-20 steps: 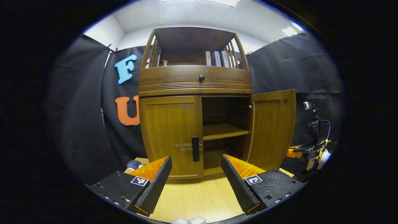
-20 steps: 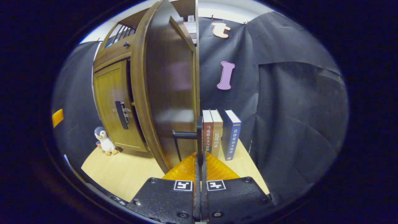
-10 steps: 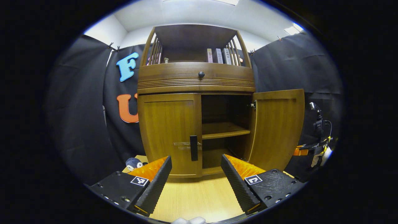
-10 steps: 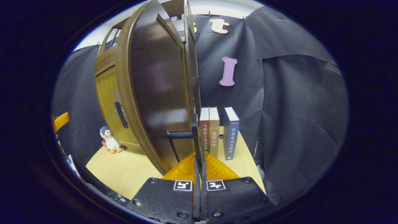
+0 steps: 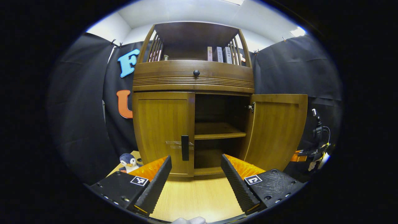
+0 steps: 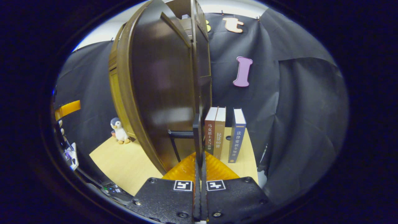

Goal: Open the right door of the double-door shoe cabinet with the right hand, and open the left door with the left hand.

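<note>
Right door (image 5: 275, 130) wider now, right tool (image 6: 199, 155) clamped on its handle (image 6: 196, 130); left tool (image 5: 196, 169) agape, empty

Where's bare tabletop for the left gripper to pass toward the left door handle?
Bare tabletop runs from the left gripper to the cabinet base below the left door handle. More lies between the penguin and the open right door. Crowded: the books beside the right gripper, shut on that door's handle.
</note>
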Motion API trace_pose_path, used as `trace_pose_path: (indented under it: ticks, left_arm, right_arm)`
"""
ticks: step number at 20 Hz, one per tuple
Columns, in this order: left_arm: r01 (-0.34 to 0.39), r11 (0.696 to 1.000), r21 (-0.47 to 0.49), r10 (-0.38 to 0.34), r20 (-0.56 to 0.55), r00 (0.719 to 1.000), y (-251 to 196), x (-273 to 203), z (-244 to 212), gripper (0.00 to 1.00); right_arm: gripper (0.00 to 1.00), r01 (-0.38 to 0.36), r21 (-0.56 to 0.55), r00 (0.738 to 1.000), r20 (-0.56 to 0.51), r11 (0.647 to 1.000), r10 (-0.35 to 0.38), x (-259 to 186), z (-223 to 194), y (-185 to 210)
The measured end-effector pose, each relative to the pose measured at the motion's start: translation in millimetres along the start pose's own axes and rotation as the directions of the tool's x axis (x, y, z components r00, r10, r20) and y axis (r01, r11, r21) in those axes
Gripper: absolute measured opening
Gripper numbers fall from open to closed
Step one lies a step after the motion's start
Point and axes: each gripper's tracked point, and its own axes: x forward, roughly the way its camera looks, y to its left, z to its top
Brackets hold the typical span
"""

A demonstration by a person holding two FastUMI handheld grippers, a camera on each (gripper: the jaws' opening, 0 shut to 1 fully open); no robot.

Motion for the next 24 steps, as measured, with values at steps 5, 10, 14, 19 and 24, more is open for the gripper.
trace_pose_path:
  ticks: [5, 10, 14, 19, 24]
  left_arm:
    - [0.005, 1.0, 0.025, -0.005, 0.02, 1.0, -1, 2, 8, 1.0]
    - [0.0, 0.999, 0.034, -0.002, 0.036, 0.999, 19, 7, 12, 1.0]
    - [-0.011, 0.998, 0.055, 0.009, 0.036, 0.999, 48, 15, 13, 0.96]
    - [-0.037, 0.997, 0.064, 0.035, 0.037, 0.999, 85, 25, 12, 0.96]
    - [-0.055, 0.996, 0.072, 0.053, 0.036, 0.998, 107, 26, 10, 0.96]
  right_arm:
    - [0.11, 0.009, 0.027, 1.0, -0.015, 1.0, -0.009, -10, -10, -4]
    - [0.53, 0.152, 0.032, 0.987, 0.041, 0.988, -0.154, -60, 4, -19]
    - [0.86, 0.253, 0.113, 0.956, 0.126, 0.961, -0.266, -104, 36, -10]
    - [0.93, 0.32, 0.146, 0.908, 0.234, 0.936, -0.347, -130, 87, 37]
    - [1.0, 0.339, 0.11, 0.868, 0.346, 0.934, -0.356, -117, 121, 99]
